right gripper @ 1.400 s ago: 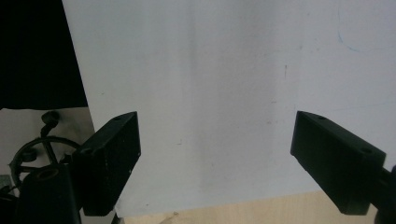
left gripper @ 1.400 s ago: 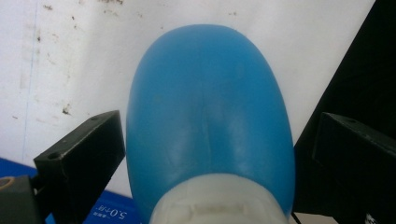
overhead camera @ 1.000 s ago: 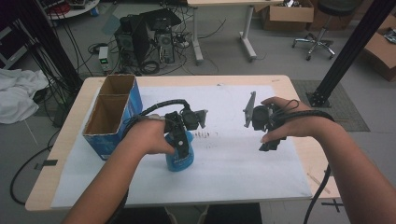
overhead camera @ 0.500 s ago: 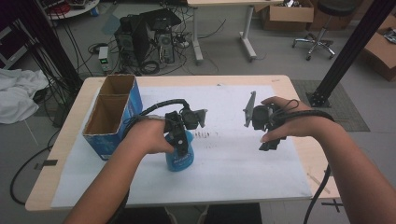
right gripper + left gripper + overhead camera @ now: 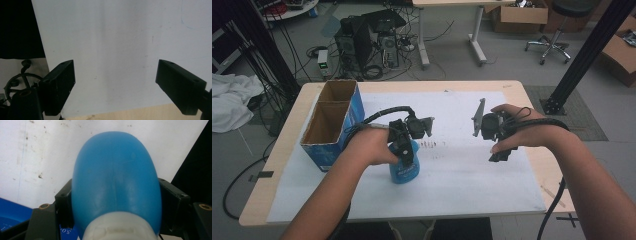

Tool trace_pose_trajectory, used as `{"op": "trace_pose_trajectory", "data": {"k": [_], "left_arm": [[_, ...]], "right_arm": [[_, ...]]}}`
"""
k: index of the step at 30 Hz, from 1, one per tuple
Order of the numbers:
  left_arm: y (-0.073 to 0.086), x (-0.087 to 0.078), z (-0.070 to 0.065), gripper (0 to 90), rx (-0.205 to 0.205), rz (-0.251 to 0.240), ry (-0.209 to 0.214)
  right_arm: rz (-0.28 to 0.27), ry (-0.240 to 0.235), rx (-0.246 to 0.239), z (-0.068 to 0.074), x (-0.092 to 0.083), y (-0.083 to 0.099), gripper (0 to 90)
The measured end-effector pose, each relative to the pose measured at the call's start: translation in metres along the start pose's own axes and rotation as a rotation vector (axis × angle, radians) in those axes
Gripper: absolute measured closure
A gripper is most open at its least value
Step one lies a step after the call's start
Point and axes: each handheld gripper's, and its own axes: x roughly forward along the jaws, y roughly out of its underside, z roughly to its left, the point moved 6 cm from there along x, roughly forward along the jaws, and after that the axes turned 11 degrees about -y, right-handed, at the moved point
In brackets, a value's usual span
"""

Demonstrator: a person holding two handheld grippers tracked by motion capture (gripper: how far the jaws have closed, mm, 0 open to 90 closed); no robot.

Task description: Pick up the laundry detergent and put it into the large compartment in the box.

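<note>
A blue plastic bottle [image 5: 403, 171] with a white neck stands on the white paper near the table's middle. My left gripper [image 5: 405, 151] comes down on it from above. In the left gripper view the bottle [image 5: 116, 175] sits between the two black pads [image 5: 64, 202], which press on its sides. These jaws have just been closing onto it. My right gripper [image 5: 498, 151] hovers over the paper toward the right. In its own view the right gripper [image 5: 115, 80] stands open with only bare paper between the fingers.
A cardboard box [image 5: 329, 127] with blue sides and two open compartments stands at the table's left. A white paper sheet [image 5: 462, 175] covers most of the wooden table [image 5: 277, 165]; small dark marks [image 5: 432, 145] lie beside the bottle. Cables trail from both grippers.
Both hands keep their places, and the left gripper stays down over the blue bottle. From the high view nothing else visibly differs.
</note>
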Motion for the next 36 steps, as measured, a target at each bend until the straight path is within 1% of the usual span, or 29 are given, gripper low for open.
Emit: {"op": "trace_pose_trajectory", "data": {"k": [8, 12, 13, 15, 18, 28, 33, 36], "left_arm": [[0.0007, 0.0008, 0.0013, 34.4, -0.012, -0.013, -0.014], [0.0002, 0.0015, 0.0014, 36.6, -0.010, -0.012, -0.024], [0.0001, 0.0019, 0.0016, 36.6, -0.011, -0.010, -0.032], [-0.0001, 0.0020, 0.0017, 37.5, -0.013, -0.013, -0.029], [-0.0005, 0.0020, 0.0016, 37.8, -0.021, -0.009, -0.023], [-0.0007, 0.0018, 0.0012, 38.5, -0.027, -0.001, -0.026], [-0.0006, 0.0012, 0.0002, 38.6, -0.029, -0.003, -0.033], [-0.0007, -0.0015, -0.0010, 38.6, -0.028, -0.004, -0.048]], "right_arm": [[0.002, -0.002, 0.003, -0.0006, 0.0011, 0.0003, 16.1], [-0.004, -0.006, 0.005, -0.0012, 0.0029, -0.0001, 16.1], [-0.004, -0.006, 0.005, -0.0012, 0.0029, -0.0001, 16.1], [0.001, -0.009, 0.001, -0.0016, 0.0046, -0.0005, 16.1], [0.001, -0.008, 0.002, -0.0018, 0.0051, -0.0009, 16.1], [0.004, -0.014, -0.001, -0.0021, 0.0084, -0.0023, 16.1], [0.002, -0.011, 0.000, -0.0014, 0.0069, -0.0019, 16.1], [0.000, -0.008, 0.003, -0.0009, 0.0059, -0.0012, 16.1]]}}
